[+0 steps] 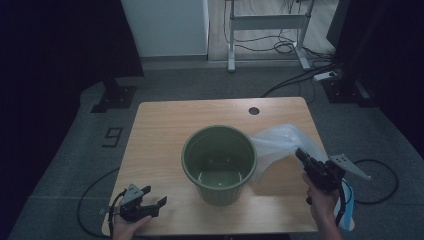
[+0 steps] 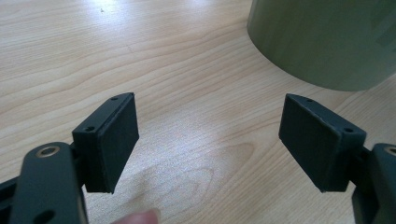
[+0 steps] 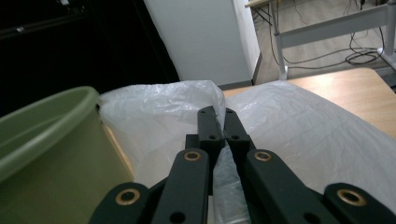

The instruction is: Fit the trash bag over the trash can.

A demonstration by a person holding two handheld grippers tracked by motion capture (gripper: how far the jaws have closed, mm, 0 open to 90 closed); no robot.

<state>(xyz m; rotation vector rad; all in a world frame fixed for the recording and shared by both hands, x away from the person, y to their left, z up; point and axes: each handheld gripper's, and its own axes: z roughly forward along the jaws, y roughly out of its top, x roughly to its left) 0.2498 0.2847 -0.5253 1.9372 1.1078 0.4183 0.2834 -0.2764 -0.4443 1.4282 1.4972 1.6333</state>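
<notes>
Thin white plastic bag is pinched in my right gripper, just beside the green bucket. My left gripper is released, holding nothing. I judge the film could slip or tear if tugged.

– What's around the wooden table?
– Grey carpet, dim light, a dark curtain upper left.
– And up top?
– A white cabinet at top centre, a grey desk frame beside it, black cables trailing across the floor toward the upper right.
</notes>
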